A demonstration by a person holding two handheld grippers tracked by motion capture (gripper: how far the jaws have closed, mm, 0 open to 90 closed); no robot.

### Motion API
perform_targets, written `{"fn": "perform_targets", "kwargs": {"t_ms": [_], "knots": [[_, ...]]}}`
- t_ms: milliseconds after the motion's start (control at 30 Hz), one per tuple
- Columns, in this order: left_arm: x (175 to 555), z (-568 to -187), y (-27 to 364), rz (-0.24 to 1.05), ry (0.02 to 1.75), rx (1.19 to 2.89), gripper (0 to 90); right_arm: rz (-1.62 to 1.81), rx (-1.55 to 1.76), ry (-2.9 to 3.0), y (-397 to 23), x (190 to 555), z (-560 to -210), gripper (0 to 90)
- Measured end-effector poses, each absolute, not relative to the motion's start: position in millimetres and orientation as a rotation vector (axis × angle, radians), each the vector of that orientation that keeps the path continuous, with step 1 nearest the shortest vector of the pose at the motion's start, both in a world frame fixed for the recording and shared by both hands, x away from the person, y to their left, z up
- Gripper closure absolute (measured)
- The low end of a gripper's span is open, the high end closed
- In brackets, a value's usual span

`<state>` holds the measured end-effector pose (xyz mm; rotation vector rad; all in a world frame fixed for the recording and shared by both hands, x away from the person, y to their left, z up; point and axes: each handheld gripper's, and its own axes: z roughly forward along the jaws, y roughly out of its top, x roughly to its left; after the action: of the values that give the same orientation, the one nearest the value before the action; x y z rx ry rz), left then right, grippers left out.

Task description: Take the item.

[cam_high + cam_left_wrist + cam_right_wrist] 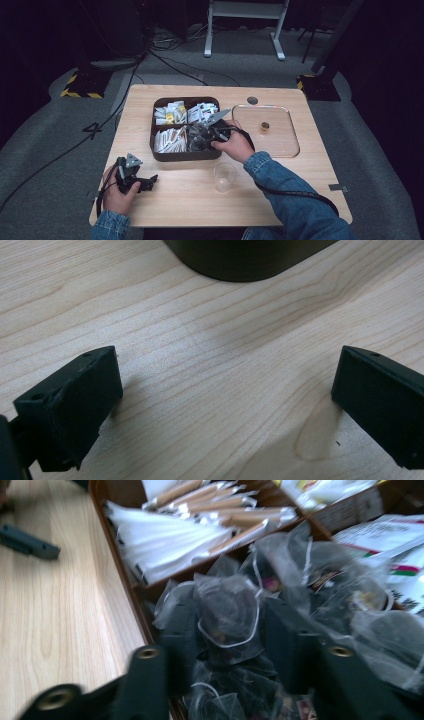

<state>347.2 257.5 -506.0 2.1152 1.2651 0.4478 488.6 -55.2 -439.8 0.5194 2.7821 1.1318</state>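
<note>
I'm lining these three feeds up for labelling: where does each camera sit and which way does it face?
High view: above the person's side, looking forward and down on the table; forearms, both hands.
Left gripper view: along the left gripper, jaws apart over bare wood.
Right gripper view: along the right gripper, jaws around a mesh tea bag.
Shared: the brown tray.

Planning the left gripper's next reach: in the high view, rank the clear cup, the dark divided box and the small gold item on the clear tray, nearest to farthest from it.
1. Dark divided box: just up-right of the left gripper.
2. Clear cup: further right, near the table's front.
3. Small gold item: far right, on the clear tray.
</note>
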Motion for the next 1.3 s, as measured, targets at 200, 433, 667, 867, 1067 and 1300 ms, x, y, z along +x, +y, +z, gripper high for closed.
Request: {"fn": "perform_targets", "kwargs": {"t_ms": [200,433,667,867,1067,1300], "knots": [[347.2,-505.9,257.6,0.449,1.265,2.116,0.3,1.076,0.469,2.791,-55.3,486.0,-440.3,80.4],[347.5,-505.9,257.8,0.449,1.262,2.117,0.3,1.174,0.499,2.737,-62.6,483.0,-431.3,81.3],[347.5,-505.7,257.9,0.447,1.262,2.118,0.3,1.289,0.531,2.697,-74.8,477.7,-416.9,81.4],[347.5,-505.7,258.0,0.446,1.262,2.117,0.3,1.384,0.534,2.659,-86.5,469.9,-404.0,81.3],[348.5,-506.0,258.0,0.441,1.264,2.111,0.5,1.452,0.532,2.630,-99.3,460.1,-392.4,81.3],[348.7,-506.0,257.9,0.446,1.266,2.113,0.5,1.521,0.535,2.593,-116.7,447.5,-377.1,81.3]]}}
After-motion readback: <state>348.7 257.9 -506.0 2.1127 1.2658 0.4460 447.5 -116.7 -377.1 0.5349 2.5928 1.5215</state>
